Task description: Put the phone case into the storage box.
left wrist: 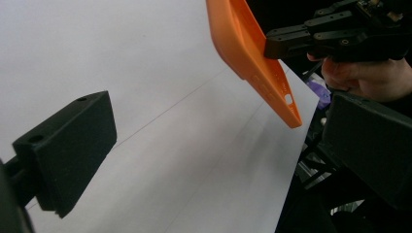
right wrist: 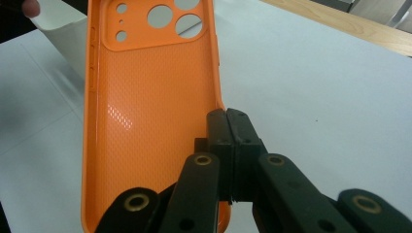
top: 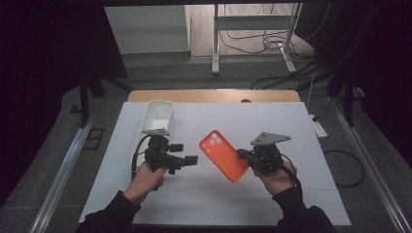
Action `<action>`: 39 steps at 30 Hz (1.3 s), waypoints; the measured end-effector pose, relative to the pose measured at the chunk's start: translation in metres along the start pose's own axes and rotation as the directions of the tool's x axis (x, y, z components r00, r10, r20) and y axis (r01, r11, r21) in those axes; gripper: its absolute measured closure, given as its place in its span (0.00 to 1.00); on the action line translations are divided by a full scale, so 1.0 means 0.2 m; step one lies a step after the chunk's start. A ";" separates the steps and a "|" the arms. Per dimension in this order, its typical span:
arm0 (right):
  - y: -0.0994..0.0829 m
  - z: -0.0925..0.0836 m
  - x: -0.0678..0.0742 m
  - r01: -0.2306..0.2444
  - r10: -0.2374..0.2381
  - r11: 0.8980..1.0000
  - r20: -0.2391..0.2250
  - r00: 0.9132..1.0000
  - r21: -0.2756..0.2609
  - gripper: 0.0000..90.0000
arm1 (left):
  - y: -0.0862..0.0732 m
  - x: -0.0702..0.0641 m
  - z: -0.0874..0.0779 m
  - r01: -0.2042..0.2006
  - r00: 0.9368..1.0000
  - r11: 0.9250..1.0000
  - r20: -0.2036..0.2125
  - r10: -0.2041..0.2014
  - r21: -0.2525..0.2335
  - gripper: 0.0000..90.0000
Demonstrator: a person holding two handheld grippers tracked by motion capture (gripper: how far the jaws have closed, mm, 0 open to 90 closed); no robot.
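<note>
Forearms in dark sleeves enter at the bottom of the high view. An orange phone case (top: 223, 155) is held clear of the white table sheet (top: 272, 121) by the right gripper (top: 241, 155), pinched at its long edge. Left gripper (top: 193, 159) points toward the case, just short of it; a white bin (top: 156, 119) lies behind it.

Left gripper view — own jaws stand wide apart, nothing between them; case ahead, upper right.

Right gripper view — jaws clenched on the case's side wall, camera cut-outs at the far end.
</note>
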State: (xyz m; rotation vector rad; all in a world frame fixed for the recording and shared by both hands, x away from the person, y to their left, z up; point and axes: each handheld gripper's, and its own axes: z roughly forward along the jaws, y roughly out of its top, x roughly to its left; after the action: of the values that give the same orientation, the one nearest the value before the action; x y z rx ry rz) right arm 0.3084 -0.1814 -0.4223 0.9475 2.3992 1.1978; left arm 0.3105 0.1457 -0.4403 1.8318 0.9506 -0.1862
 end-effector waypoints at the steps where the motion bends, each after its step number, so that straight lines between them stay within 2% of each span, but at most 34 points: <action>1: 0.00 0.00 0.00 0.001 -0.001 1.000 -0.001 1.000 0.000 0.99 | 0.00 0.00 0.01 -0.003 1.000 1.000 0.002 0.003 0.004 0.00; 7: 0.00 0.01 0.02 0.006 -0.006 1.000 -0.003 1.000 -0.003 0.99 | 0.02 -0.01 0.05 0.001 1.000 1.000 0.023 -0.002 0.021 0.00; 13: 0.01 0.01 0.04 0.012 -0.012 1.000 -0.008 1.000 -0.007 0.99 | 0.03 -0.01 0.10 0.027 0.999 0.999 0.037 -0.028 0.025 0.00; 19: 0.02 0.02 0.05 0.016 -0.016 1.000 -0.014 1.000 -0.013 0.99 | 0.05 -0.01 0.12 0.034 0.999 0.999 0.039 -0.036 0.033 0.00; 28: 0.02 0.03 0.08 0.025 -0.025 0.999 -0.018 1.000 -0.020 0.99 | 0.06 -0.01 0.17 0.033 0.999 0.998 0.033 -0.035 0.049 0.00; 35: 0.03 0.03 0.10 0.034 -0.035 0.999 -0.018 0.999 -0.025 0.99 | 0.06 -0.01 0.21 0.039 0.998 0.998 0.057 -0.042 0.043 0.01; 39: 0.03 0.03 0.11 0.038 -0.038 0.999 -0.017 0.999 -0.028 0.99 | 0.06 -0.01 0.21 0.042 0.997 0.998 0.063 -0.045 0.048 0.04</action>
State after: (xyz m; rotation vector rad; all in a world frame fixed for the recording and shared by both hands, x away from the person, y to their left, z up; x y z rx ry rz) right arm 0.2987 -0.1605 -0.4215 0.8825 2.3969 1.2276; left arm 0.3291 0.1067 -0.4500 1.8375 0.9486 -0.2947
